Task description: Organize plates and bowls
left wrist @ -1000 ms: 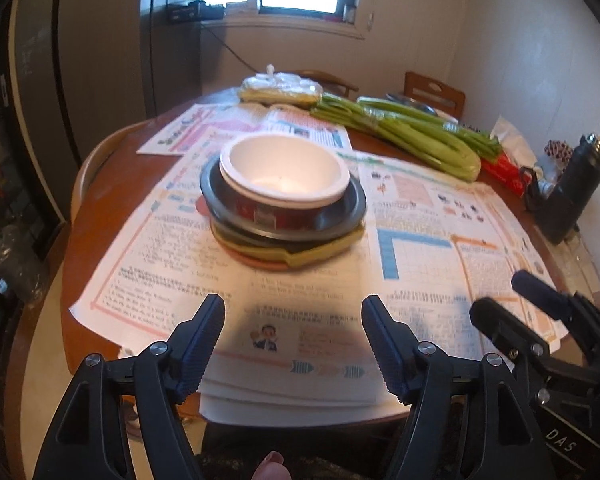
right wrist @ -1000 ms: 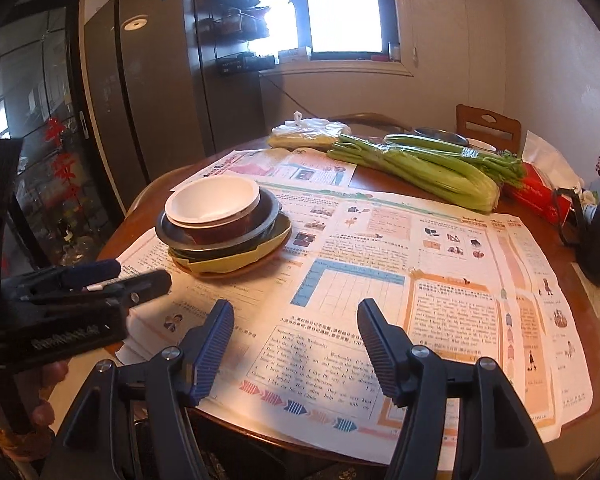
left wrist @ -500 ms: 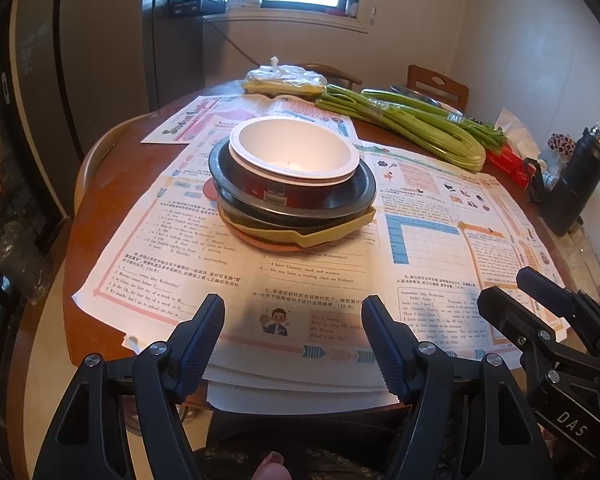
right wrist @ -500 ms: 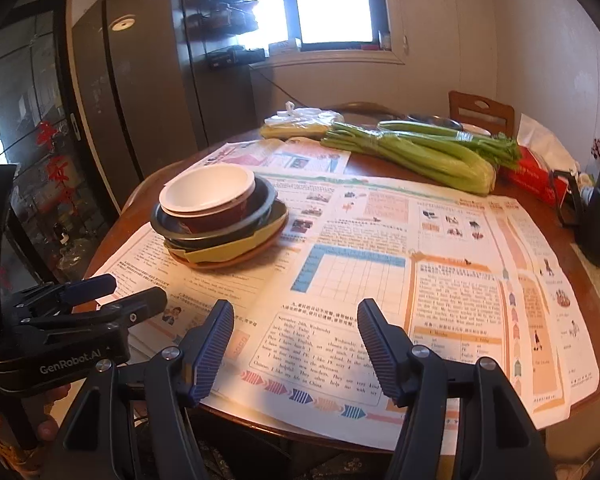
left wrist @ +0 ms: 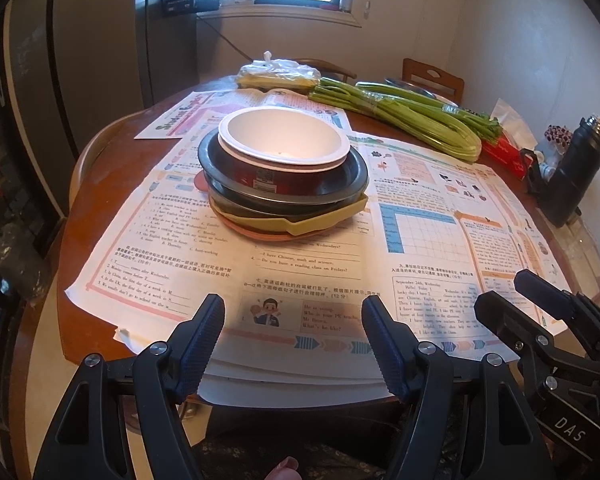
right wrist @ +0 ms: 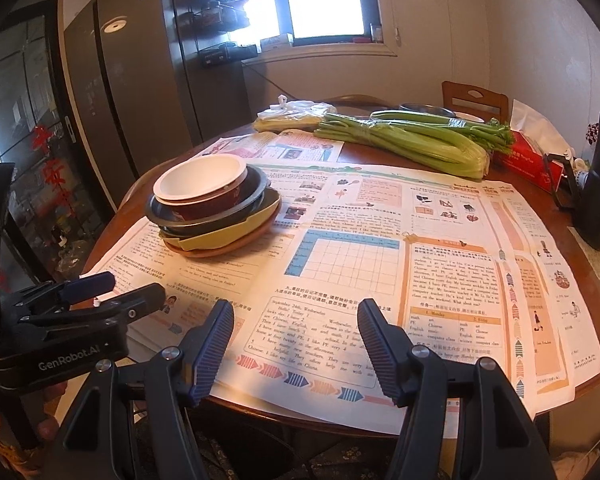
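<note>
The stack of bowls and plates sits on newspapers, left-centre of the round table. Left gripper & right gripper hover near the front edge, both w/ jaws apart, holding nothing.

The top bowl is white inside with a dark red outer wall. Under it sits a dark grey bowl, then a yellow dish, then an orange-pink plate at the bottom. The newspapers are white with black print, orange borders, a blue grid and rows of blue and orange arrows. The table is reddish-brown wood. The celery at the far side is green. The flask on the right is black, beside a red box.
</note>
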`<state>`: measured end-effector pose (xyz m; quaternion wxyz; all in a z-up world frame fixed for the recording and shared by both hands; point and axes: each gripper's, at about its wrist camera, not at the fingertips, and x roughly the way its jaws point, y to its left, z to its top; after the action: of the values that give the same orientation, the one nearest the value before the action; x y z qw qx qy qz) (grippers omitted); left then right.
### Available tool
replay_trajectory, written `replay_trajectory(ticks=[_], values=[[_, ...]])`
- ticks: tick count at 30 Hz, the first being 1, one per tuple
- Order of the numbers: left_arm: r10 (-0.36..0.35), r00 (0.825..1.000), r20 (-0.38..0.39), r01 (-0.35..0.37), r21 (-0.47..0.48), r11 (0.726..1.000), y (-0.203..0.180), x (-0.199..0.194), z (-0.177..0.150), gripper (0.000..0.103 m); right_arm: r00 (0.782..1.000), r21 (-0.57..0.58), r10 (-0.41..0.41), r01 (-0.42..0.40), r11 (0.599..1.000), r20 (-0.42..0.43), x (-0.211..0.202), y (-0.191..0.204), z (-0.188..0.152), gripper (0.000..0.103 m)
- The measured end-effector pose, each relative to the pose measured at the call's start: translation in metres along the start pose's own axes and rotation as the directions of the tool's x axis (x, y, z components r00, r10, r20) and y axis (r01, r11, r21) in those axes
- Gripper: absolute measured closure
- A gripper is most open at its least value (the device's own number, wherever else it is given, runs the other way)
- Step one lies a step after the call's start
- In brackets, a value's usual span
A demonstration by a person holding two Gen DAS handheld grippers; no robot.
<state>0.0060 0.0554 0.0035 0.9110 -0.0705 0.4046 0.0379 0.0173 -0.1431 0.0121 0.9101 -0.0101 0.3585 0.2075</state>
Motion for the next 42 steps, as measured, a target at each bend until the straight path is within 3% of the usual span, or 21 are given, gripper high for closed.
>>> replay_trajectory(ticks=[42], values=[[0.003,1.000,-0.008,-0.003,0.001,1.000,-0.0025,-0.0038,-0.0013,0.030,1.000,-0.007,0.024,-0.025,1.000,-0.016,-0.0033,0.0040,-0.0013,0.039]])
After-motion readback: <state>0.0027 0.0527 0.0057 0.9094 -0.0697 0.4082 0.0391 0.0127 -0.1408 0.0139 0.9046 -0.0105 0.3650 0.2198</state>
